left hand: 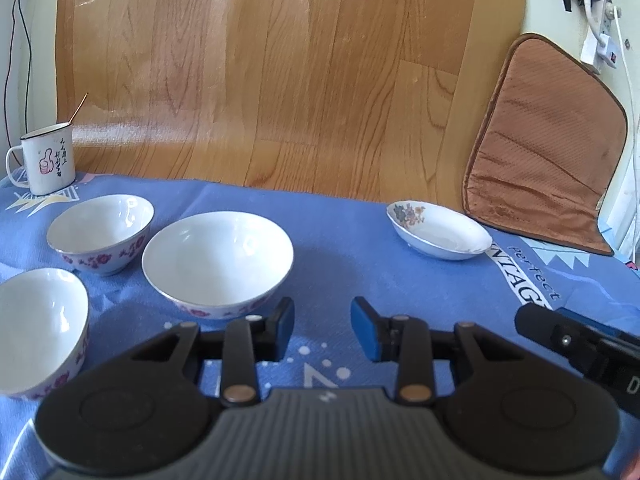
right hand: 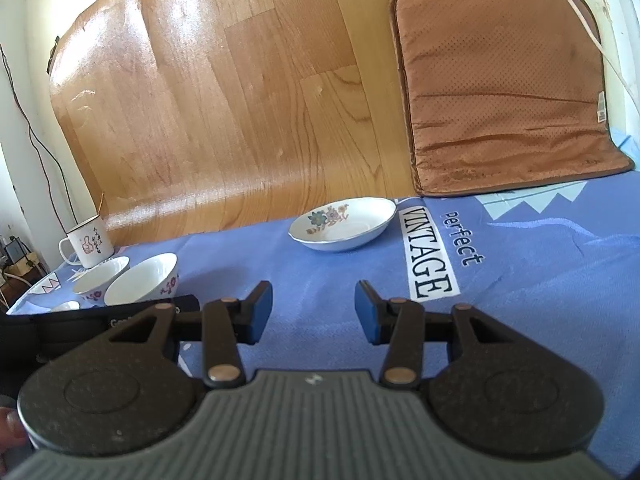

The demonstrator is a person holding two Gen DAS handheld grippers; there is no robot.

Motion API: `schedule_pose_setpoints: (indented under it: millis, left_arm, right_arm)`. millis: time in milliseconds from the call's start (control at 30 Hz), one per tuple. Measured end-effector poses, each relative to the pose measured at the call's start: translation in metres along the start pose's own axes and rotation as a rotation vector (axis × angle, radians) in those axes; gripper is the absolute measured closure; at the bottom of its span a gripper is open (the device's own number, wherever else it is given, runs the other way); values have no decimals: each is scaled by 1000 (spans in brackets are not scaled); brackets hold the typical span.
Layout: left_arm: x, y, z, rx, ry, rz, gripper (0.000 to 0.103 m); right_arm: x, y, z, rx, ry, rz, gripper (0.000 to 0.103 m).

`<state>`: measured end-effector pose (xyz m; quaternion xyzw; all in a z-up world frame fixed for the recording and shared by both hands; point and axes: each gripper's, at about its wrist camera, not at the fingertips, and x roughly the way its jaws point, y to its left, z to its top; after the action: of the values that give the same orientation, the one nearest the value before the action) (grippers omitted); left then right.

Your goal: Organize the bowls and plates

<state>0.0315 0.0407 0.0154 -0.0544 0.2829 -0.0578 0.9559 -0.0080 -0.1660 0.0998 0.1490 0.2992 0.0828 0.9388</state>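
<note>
On my left wrist feed I count three white bowls with pink flowers outside: a large bowl (left hand: 217,266) just ahead of the fingers, a smaller bowl (left hand: 101,232) behind it to the left, and a near bowl (left hand: 40,328) cut off by the left edge. All three sit upright, mouths up, close together but not touching as far as I can see. One shallow dish (left hand: 438,234) with a flower print inside stands well apart on the right, tipped slightly, its oval stretched left to right. One enamel mug (left hand: 48,162) stands at the far left corner (something thin pokes out of it). My left gripper (left hand: 322,330) hovers over the blue cloth (left hand: 340,240), jaws parted a modest way, nothing between them. The right gripper's tip shows at the right edge.

Over to the right wrist feed: my right gripper (right hand: 314,310) has its jaws moderately apart, empty, over bare cloth. One dish (right hand: 342,226) lies ahead and slightly left of centre, upright, wide axis left to right, beside the word VINTAGE (right hand: 430,250) printed on the cloth. Two bowls show fully at left, a third only as a sliver, and the one mug (right hand: 89,246) behind them. Behind everything a wood-pattern sheet (right hand: 224,92) leans up the wall, a brown cushion (right hand: 504,80) propped on the right, cables trailing on the pale wall.
</note>
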Motion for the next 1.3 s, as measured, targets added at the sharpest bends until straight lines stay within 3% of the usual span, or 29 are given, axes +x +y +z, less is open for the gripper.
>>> schedule_pose_setpoints:
  millis: [533, 1300]
  left_arm:
    - [-12, -3, -3, 7, -109, -32, 62]
    - [-9, -1, -4, -14, -116, -46, 60]
  right_arm:
    - [1, -3, 0, 40, 0, -35, 54]
    - [-3, -6, -1, 59, -19, -12, 54]
